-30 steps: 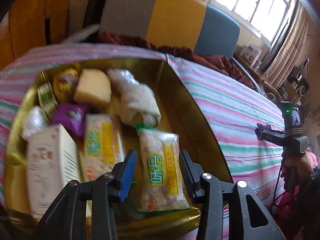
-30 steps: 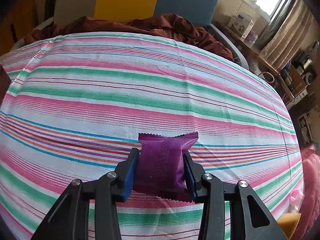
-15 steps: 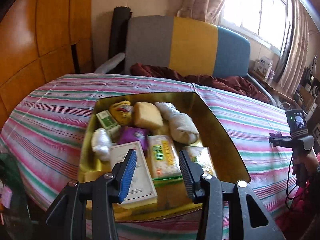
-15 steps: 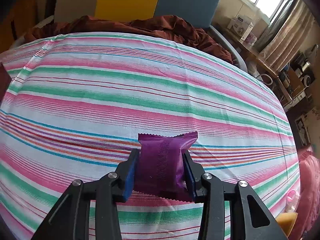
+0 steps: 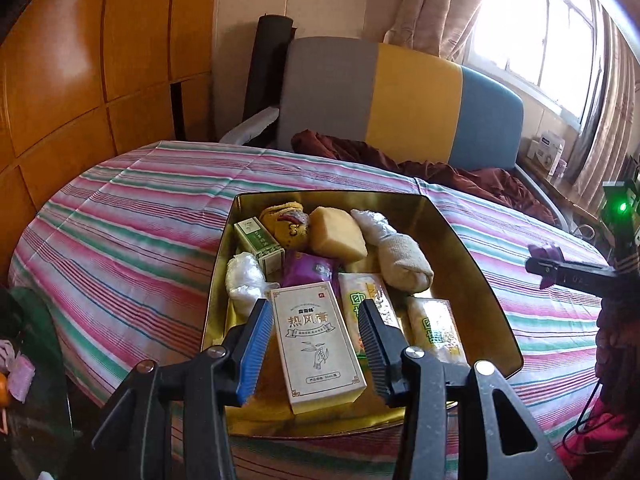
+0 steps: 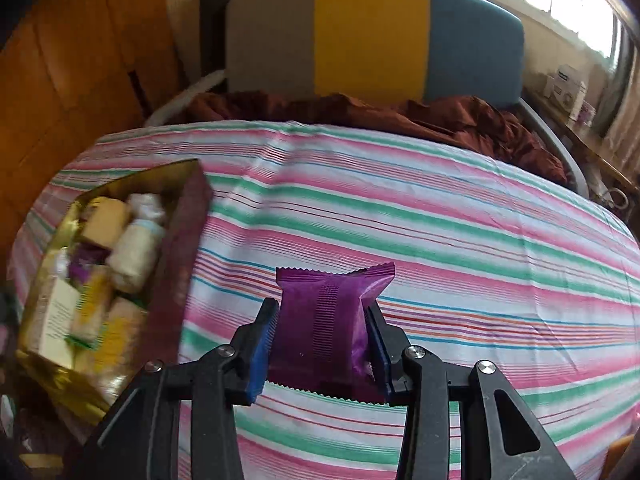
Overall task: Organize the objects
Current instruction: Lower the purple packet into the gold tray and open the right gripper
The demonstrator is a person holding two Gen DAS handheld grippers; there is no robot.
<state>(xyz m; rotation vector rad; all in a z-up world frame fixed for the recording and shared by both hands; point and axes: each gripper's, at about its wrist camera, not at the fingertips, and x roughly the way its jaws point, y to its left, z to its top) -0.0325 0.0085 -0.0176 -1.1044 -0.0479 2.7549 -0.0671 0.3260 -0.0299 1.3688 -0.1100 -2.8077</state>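
A gold tin (image 5: pixel 472 248) sits on the striped cloth, filled with several snacks: a white box (image 5: pixel 316 344), rice-cracker packs (image 5: pixel 370 300), a purple packet (image 5: pixel 308 274), a yellow block (image 5: pixel 338 234) and a wrapped roll (image 5: pixel 400 258). My left gripper (image 5: pixel 312 344) hovers open above the tin's near end, nothing between its fingers. My right gripper (image 6: pixel 320 348) is shut on a purple snack packet (image 6: pixel 326 328), held above the cloth to the right of the tin (image 6: pixel 176 272). In the left wrist view the right gripper (image 5: pixel 548 266) shows at the far right with the purple packet.
The striped tablecloth (image 6: pixel 440 232) spreads to the right of the tin. A grey, yellow and blue chair back (image 5: pixel 400 100) with dark red fabric (image 5: pixel 460 172) stands behind the table. Wooden panels (image 5: pixel 80 80) line the left wall. A window (image 5: pixel 540 40) is at the right.
My left gripper has pulled back and up from the tin, so the whole tin shows. My right gripper has swung left and risen with the purple packet, bringing the tin into its view.
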